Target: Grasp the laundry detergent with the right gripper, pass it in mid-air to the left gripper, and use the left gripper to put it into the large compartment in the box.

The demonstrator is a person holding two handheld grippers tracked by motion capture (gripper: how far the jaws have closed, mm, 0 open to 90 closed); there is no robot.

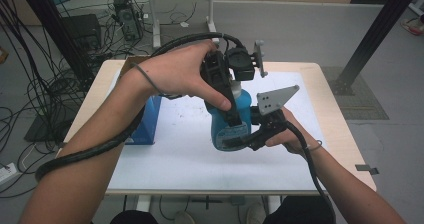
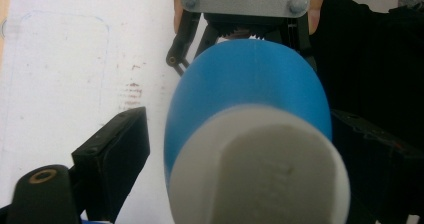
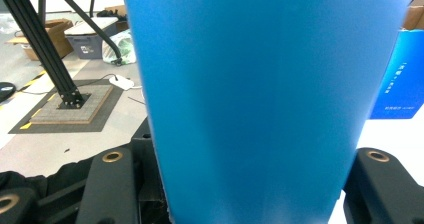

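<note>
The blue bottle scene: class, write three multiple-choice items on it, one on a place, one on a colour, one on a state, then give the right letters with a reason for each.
1. Where does the blue box stand?
A. On the table, on the left gripper's side of the bottle
B. On the floor
C. On top of the bottle

2. What colour is the bottle's cap?
A. Red
B. White
C. Black

3. What is the right gripper doing?
A. Lying open on the table
B. Holding the box
C. Clamped on the blue bottle

Answers: 1 A, the high view shows the box on the table beside the forearm of the hand that holds the left gripper. 2 B, the left gripper view shows a white cap between its jaws. 3 C, the right gripper view shows its jaws against the bottle's sides.
</note>
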